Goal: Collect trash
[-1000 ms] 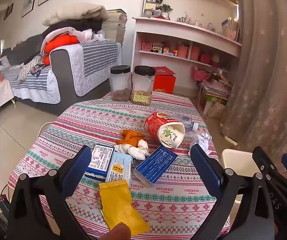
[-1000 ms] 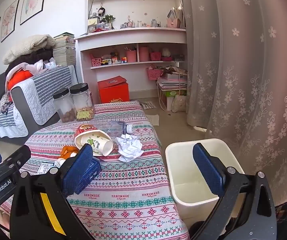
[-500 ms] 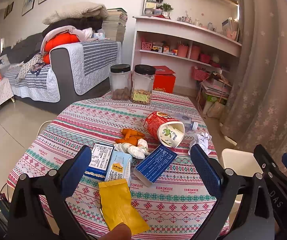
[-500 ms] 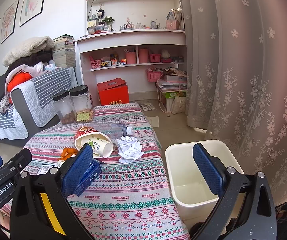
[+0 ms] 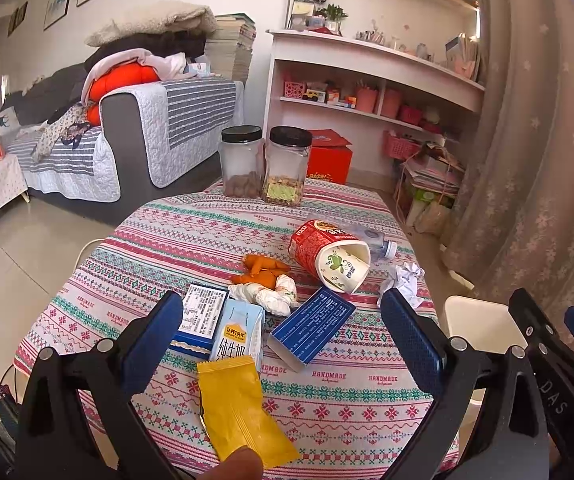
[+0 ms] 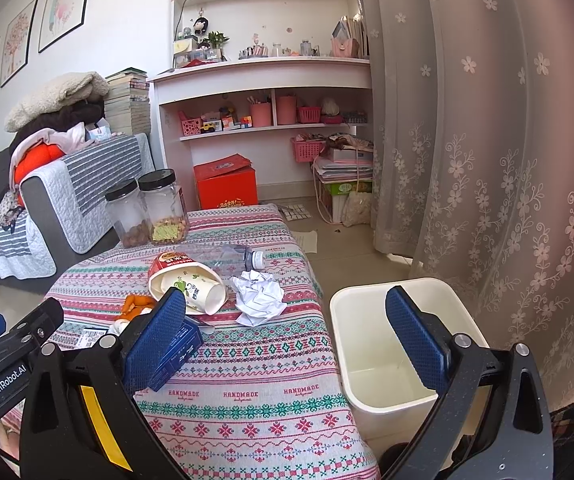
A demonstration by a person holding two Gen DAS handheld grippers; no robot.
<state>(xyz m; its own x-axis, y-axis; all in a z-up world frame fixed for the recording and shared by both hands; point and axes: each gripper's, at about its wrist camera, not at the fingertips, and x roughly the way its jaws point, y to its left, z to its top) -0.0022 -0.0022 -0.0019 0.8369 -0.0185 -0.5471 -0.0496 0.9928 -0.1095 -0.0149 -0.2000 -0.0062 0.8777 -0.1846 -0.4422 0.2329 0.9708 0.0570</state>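
Trash lies on a patterned tablecloth [image 5: 191,236]: a yellow wrapper [image 5: 243,412], a milk carton [image 5: 239,334], two blue boxes [image 5: 311,328] [image 5: 201,320], orange peel [image 5: 263,270], white wadding [image 5: 271,296], a tipped red cup [image 5: 327,254] [image 6: 187,280], a clear bottle [image 6: 227,256] and crumpled paper [image 6: 259,296] [image 5: 405,280]. A white bin [image 6: 383,344] stands on the floor right of the table. My left gripper [image 5: 283,344] is open and empty above the near trash. My right gripper [image 6: 287,336] is open and empty, over the table's right edge and the bin.
Two black-lidded jars [image 5: 265,164] stand at the table's far edge. A sofa [image 5: 135,136] is at the left, white shelves [image 6: 271,100] and a red box [image 6: 227,188] behind, a curtain [image 6: 487,140] at the right.
Both grippers have drifted very slightly; the views are almost the same. Nothing on the table has moved.
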